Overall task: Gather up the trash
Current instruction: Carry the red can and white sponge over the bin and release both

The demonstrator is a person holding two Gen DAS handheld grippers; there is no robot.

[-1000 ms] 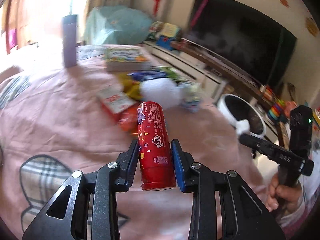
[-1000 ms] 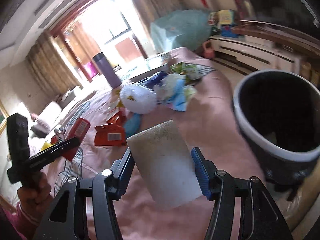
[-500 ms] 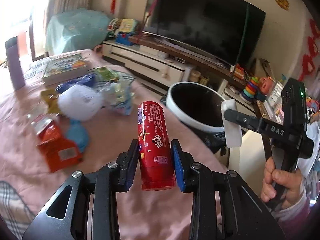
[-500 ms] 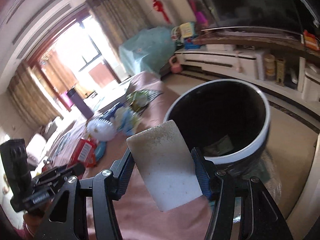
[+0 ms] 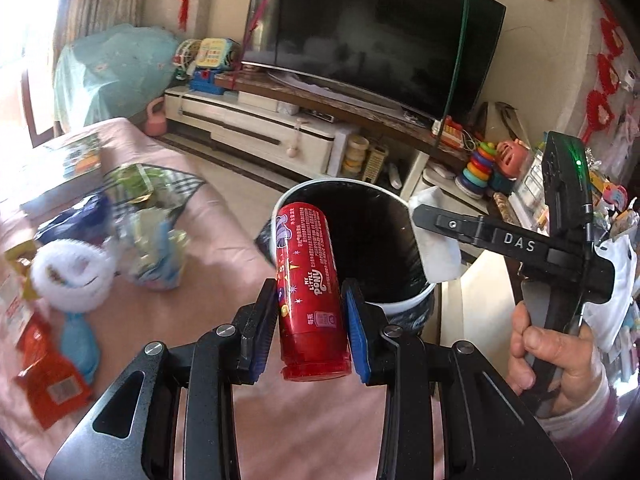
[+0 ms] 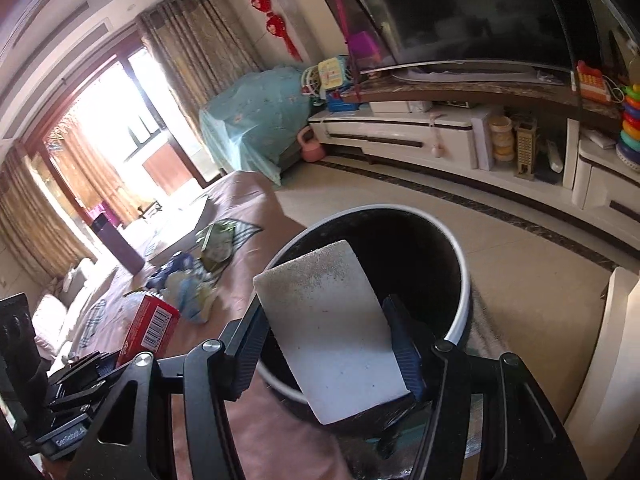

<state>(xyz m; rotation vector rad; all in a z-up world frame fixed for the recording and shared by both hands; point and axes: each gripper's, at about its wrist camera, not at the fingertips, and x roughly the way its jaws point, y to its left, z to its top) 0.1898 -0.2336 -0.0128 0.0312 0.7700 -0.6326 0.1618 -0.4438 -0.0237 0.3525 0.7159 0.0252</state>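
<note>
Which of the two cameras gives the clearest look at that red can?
The left wrist view: the red can stands between the left hand-held gripper pads, label readable, before the trash bin. The right wrist view catches only one barcoded red corner at its left edge.

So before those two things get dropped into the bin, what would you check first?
1. Left tool grips the red tube: ok.
2. Right tool grips the white sponge: ok.
3. Trash bin mouth open and unblocked: ok.
4. Sponge over the bin mouth: ok.
5. Tube fully over the bin rather than the pink tablecloth: cannot tell.
6. Room left inside the bin: cannot tell.
</note>
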